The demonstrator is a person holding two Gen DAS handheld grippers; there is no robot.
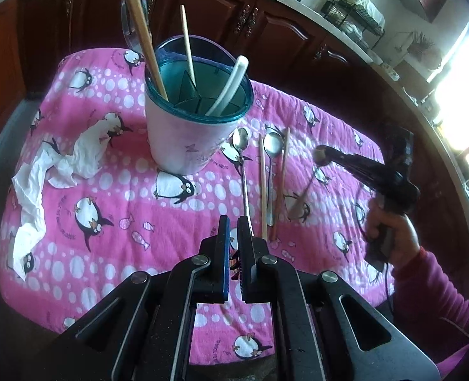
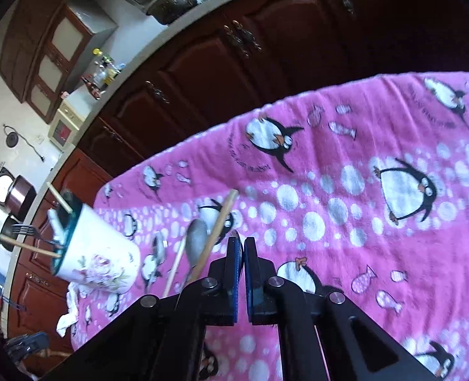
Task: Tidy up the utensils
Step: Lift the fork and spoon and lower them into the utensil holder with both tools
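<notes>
The utensil holder (image 1: 196, 120) stood on the bench's pink penguin cloth (image 1: 123, 197), at eleven o'clock from the left gripper (image 1: 233, 222). Its jaws were clenched almost together. The handle of a long spoon (image 1: 241, 141) ran behind the right-side finger, and whether it was pinched could not be told. Two chopsticks (image 1: 263, 190) and a short spoon (image 1: 272, 149) lay just beside it, at one o'clock. The right gripper (image 2: 241, 241), at three o'clock above the cloth, had its jaws grasping a lifted spoon (image 1: 320, 155). A crumpled tissue (image 1: 59, 165) lay at nine o'clock.
</notes>
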